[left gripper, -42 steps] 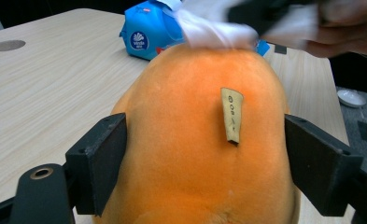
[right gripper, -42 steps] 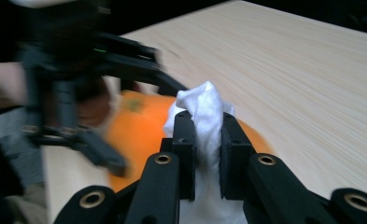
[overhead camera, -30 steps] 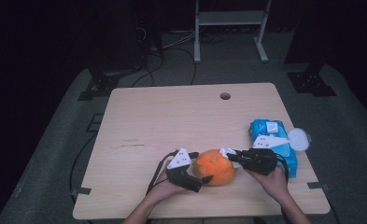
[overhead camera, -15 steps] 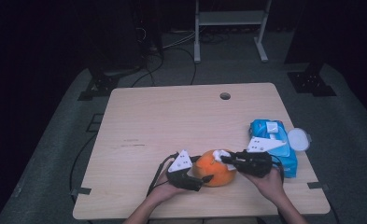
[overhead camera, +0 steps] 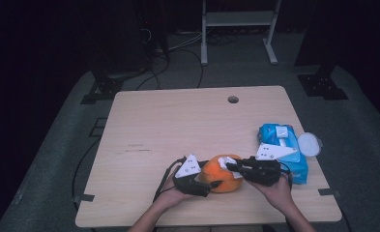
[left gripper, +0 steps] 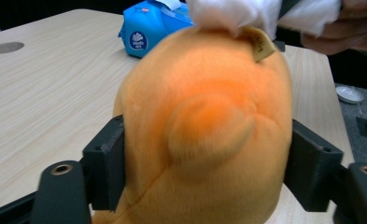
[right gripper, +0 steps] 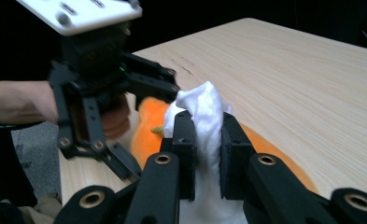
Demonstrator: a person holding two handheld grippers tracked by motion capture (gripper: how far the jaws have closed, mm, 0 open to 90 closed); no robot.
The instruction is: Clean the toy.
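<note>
black tool (overhead camera: 215,178), white three-cornered plate (overhead camera: 188,166)

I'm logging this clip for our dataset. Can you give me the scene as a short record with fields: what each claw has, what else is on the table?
left claw: jaws have just been closing, pads now against both sides of the orange plush toy
right claw: shut on a white tissue, held at the toy's top
toy location: near front edge of the wooden table
other items: blue tissue pack at the right; white lid beside it
</note>
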